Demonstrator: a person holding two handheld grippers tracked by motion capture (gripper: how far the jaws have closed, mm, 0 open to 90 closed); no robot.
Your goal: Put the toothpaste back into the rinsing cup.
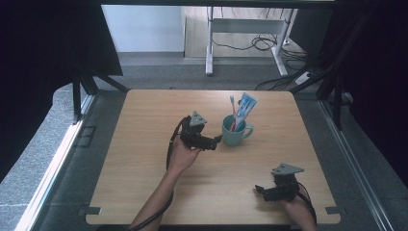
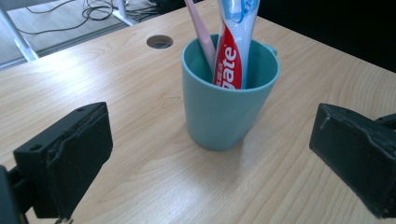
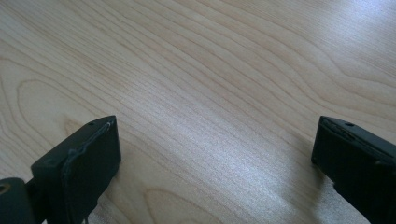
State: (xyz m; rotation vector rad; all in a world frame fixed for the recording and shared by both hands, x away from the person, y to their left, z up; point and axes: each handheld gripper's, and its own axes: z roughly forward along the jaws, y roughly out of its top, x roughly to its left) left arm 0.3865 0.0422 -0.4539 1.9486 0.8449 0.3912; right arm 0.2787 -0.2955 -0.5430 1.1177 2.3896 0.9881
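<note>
A teal mug (image 1: 235,133) (image 2: 227,95) stands upright right of the table's middle, handle to the right. In it lean a pink toothbrush (image 1: 233,111) (image 2: 201,28) and a red, white and blue toothpaste tube (image 1: 244,110) (image 2: 231,49). My left gripper (image 1: 218,139) (image 2: 210,161) points at the mug from its left, jaws wide open, the mug just ahead and apart from them. Low over bare wood near the front right, my right gripper (image 1: 260,189) (image 3: 212,161) is open with nothing between its jaws.
The light wooden table (image 1: 144,159) has a round cable hole (image 2: 159,41) beyond the mug. Past the far edge lie grey floor, a white desk frame (image 1: 210,43) and loose cables (image 1: 262,44). Black curtains flank both sides.
</note>
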